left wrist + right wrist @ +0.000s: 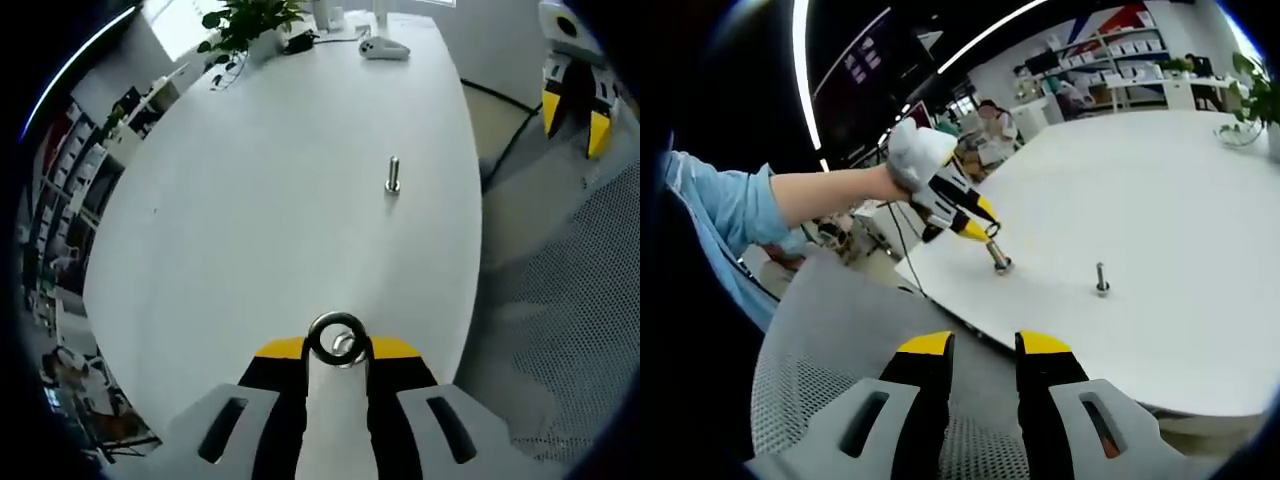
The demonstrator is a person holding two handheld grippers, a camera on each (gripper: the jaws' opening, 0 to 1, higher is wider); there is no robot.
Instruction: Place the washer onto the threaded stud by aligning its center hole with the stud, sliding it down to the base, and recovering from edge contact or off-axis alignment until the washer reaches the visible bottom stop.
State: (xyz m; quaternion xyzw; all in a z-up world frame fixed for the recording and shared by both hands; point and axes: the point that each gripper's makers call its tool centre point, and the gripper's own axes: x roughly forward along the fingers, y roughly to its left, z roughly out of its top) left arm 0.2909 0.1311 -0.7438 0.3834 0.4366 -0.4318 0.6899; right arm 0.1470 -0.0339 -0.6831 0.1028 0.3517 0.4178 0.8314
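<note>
Steel washer (337,339) in left gripper (337,350) jaws, stud (392,175) well apart

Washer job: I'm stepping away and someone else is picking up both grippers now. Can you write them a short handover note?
Left gripper: fingers shut on the washer, held at the tips low over the white table.
Right gripper: open, holding nothing, off the table edge over a mesh chair.
Threaded stud: upright on the table, bare, ahead of the washer and apart from it.
Done: washer picked up.
Left: bring it over the stud, line up the hole, slide it down to the base.
</note>
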